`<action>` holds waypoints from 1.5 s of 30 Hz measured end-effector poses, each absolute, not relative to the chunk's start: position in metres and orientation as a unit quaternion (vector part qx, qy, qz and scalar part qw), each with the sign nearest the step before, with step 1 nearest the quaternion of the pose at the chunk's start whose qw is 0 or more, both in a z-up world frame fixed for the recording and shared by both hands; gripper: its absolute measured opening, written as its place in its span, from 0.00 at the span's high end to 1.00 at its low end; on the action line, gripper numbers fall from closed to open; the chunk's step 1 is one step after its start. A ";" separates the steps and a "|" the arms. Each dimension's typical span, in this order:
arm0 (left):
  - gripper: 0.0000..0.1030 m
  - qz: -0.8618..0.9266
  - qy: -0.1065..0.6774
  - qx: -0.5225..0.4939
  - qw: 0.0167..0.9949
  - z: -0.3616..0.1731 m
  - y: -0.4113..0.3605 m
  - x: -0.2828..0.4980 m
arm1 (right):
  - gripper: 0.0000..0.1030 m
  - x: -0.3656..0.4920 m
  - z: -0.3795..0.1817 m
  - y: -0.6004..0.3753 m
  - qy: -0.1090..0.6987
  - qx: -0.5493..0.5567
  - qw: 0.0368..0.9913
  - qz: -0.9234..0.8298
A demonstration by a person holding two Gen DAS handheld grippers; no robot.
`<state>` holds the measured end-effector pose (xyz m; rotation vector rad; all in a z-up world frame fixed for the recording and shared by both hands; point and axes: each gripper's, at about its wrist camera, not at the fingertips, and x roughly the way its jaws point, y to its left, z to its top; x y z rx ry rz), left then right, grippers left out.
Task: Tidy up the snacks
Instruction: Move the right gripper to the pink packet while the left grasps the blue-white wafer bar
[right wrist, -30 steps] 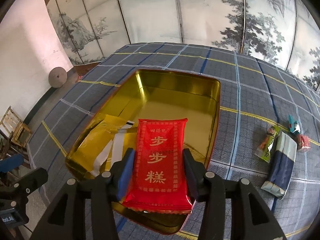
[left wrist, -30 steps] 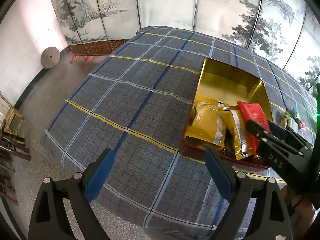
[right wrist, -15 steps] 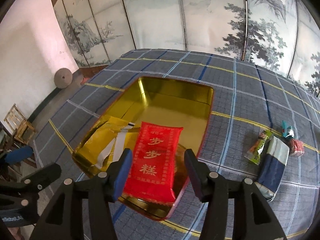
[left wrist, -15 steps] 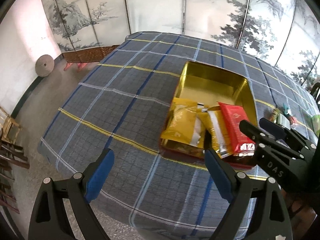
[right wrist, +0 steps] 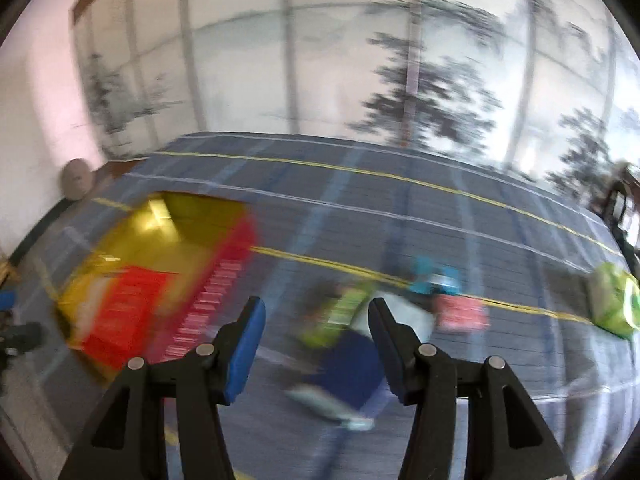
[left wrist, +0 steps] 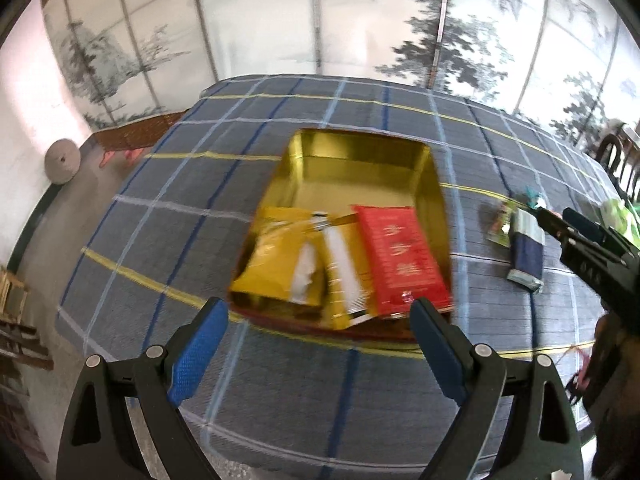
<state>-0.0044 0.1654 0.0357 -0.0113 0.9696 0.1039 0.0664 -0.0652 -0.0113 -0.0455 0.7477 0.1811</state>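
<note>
The gold tin sits open on the checked tablecloth, and three packets lie side by side at its near end: a red snack packet with gold characters on the right, a yellow-and-white packet in the middle, and a yellow packet on the left; the far half of the tin is bare gold. To the right of the tin, apart from it, a navy and white packet lies on the cloth with a small green wrapper just beside it. In the right wrist view, heavily smeared, a teal sweet and a pink sweet lie beyond the navy packet, and a bright green packet lies well off to the right. The left gripper hangs over the near edge of the tin with its blue-padded jaws spread wide and nothing between them. The right gripper is over the loose snacks, jaws parted with no pad pressing on anything; the navy packet and green wrapper show below, through the gap. A painted folding screen stands behind the table.
</note>
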 end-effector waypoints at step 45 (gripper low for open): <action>0.12 -0.085 0.482 0.061 0.870 -0.023 0.003 0.066 | 0.47 0.135 -0.084 -0.165 0.420 -0.010 0.906 0.051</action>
